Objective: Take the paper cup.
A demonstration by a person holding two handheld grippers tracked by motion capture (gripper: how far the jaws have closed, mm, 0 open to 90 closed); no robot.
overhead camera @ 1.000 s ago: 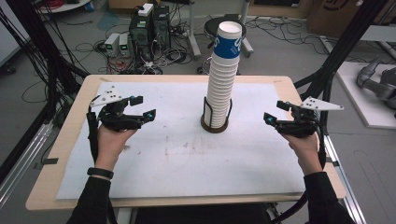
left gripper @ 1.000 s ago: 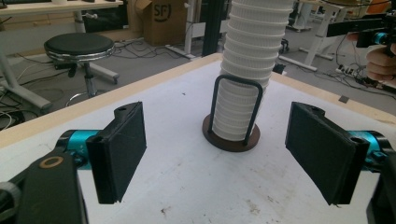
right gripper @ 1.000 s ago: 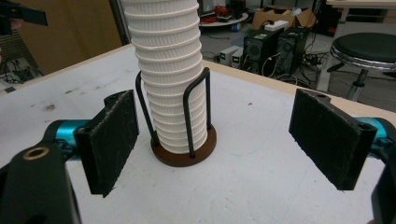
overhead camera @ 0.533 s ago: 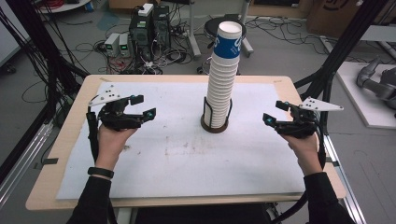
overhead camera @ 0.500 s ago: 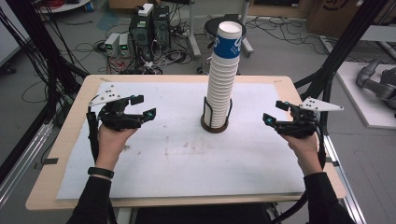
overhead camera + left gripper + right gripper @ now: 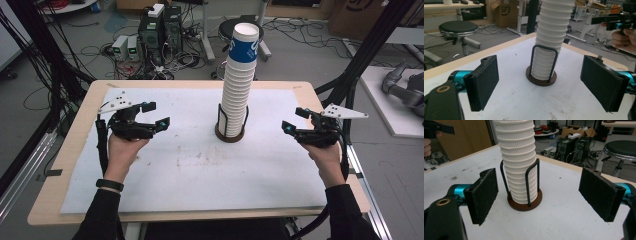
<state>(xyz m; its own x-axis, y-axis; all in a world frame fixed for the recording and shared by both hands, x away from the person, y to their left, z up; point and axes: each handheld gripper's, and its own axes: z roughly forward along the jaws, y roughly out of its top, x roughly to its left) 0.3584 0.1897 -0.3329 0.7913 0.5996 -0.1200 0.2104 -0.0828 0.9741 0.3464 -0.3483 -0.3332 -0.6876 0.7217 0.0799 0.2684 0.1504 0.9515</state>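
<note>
A tall stack of white ribbed paper cups (image 6: 239, 85), its top cup wrapped in a blue printed band, stands upright in a round dark-brown holder base with black wire hoops (image 6: 231, 131) near the middle of the white sheet (image 6: 200, 170) that covers the light wooden bench (image 6: 70, 130). The hoops rise around the lowest cups, and the stack leans very slightly. In the left gripper view the stack (image 6: 550, 37) and its holder (image 6: 541, 78) sit between the two black padded jaws, well ahead of them. In the right gripper view the stack (image 6: 517, 157) and holder (image 6: 525, 203) sit between that gripper's jaws in the same way. The left gripper (image 6: 152, 115), held in the person's left hand (image 6: 122, 150), hovers over the sheet to the left of the stack with its jaws spread wide apart and nothing between them. The right gripper (image 6: 295, 120), held in the right hand (image 6: 327, 155), hangs to the right of the stack, its jaws likewise spread wide and empty. Both are well apart from the cups. Beyond the bench, a black round stool (image 6: 459, 26), computer towers (image 6: 160, 25) and loose cables (image 6: 100, 50) lie on the grey floor.
</note>
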